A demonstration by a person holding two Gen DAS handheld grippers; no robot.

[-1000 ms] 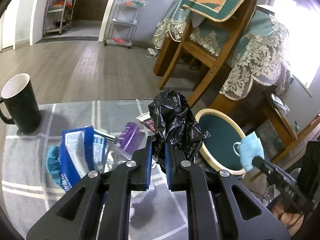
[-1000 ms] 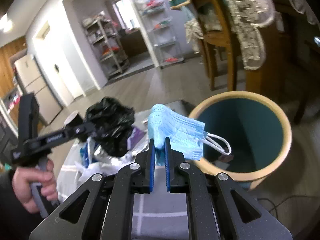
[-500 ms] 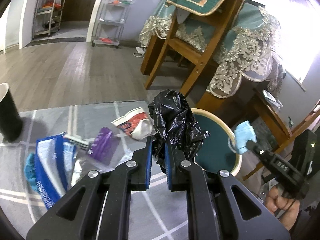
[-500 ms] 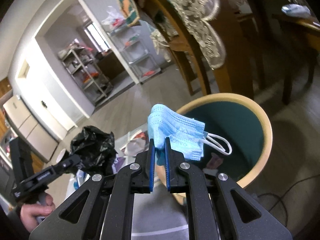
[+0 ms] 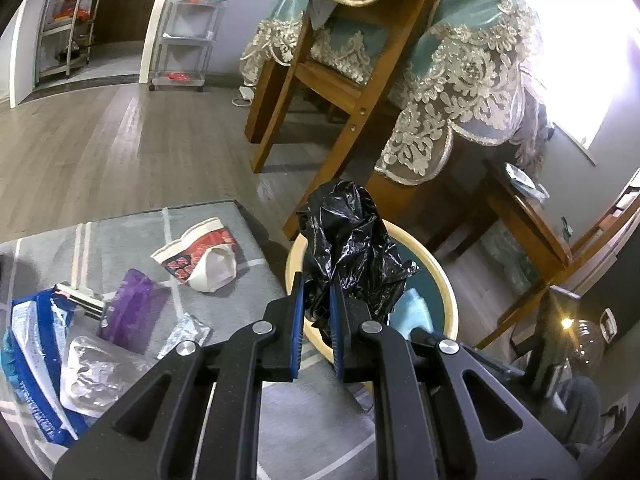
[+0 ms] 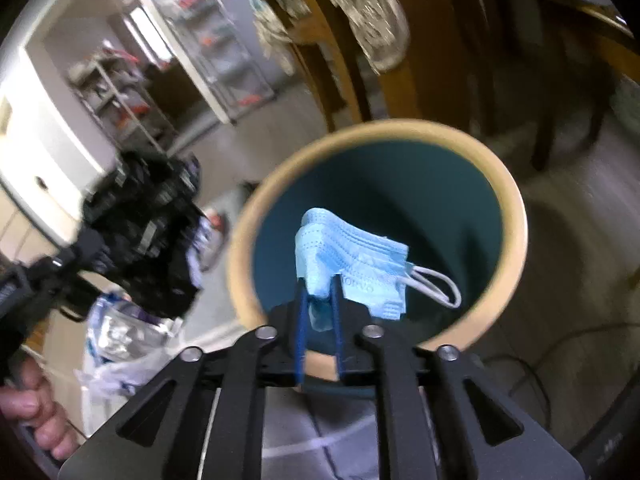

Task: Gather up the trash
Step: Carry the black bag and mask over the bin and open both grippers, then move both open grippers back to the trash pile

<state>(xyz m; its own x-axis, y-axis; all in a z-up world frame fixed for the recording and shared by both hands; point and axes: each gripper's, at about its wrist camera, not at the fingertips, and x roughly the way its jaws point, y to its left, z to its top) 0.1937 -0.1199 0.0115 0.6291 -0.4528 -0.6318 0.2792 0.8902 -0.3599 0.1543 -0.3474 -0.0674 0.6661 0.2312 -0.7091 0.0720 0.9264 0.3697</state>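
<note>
My left gripper (image 5: 316, 300) is shut on a crumpled black plastic bag (image 5: 348, 240), which hangs over the near rim of the round bin (image 5: 448, 292) with a teal inside and a cream rim. In the right wrist view my right gripper (image 6: 320, 300) reaches over the bin (image 6: 516, 216). Its jaws are opening, and a folded blue face mask (image 6: 352, 256) still sits between the pads above the bin's mouth. The mask (image 5: 412, 312) also shows inside the rim in the left wrist view. The black bag (image 6: 148, 232) is blurred at the left of the right wrist view.
On the grey mat left of the bin lie a red-and-white bag (image 5: 200, 252), a purple wrapper (image 5: 132, 312), a blue package (image 5: 32, 360) and clear plastic (image 5: 92, 376). A wooden chair (image 5: 348, 92) and a lace-covered table (image 5: 460, 80) stand behind the bin. A hand (image 6: 36, 412) grips the left handle.
Both grippers have moved in over the bin. The black bag now hangs at its near rim and the mask sits lower, over its mouth. The black mug has left the left wrist view.
</note>
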